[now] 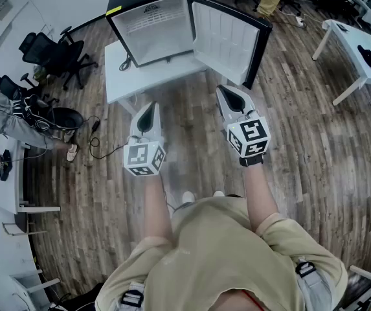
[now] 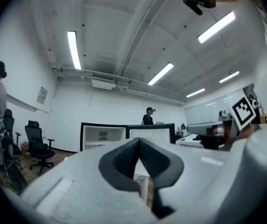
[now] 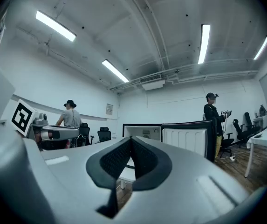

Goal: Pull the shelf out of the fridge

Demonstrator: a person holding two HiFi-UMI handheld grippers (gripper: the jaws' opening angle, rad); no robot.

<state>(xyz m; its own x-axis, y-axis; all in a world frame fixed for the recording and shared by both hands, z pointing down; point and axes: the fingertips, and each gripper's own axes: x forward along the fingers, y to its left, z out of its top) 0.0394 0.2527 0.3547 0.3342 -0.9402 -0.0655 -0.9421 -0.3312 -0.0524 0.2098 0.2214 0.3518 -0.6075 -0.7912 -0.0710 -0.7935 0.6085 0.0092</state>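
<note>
A small black fridge [image 1: 153, 28] stands on a white table [image 1: 117, 76], its door [image 1: 227, 37] swung open to the right. In the left gripper view a white shelf [image 2: 100, 143] shows inside the fridge [image 2: 103, 135]. Both grippers hang in the air in front of the table, short of the fridge. My left gripper [image 1: 149, 109] [image 2: 139, 141] is shut with nothing in it. The right gripper [image 1: 228, 92] [image 3: 131, 141] is shut too and empty, and points at the open door [image 3: 187, 139].
Black office chairs [image 1: 52, 50] and a person [image 1: 4, 118] at a desk are on the left. A cable [image 1: 98, 141] lies on the wooden floor. A white desk [image 1: 360, 44] stands at the right. Another person [image 3: 212, 113] stands behind the fridge.
</note>
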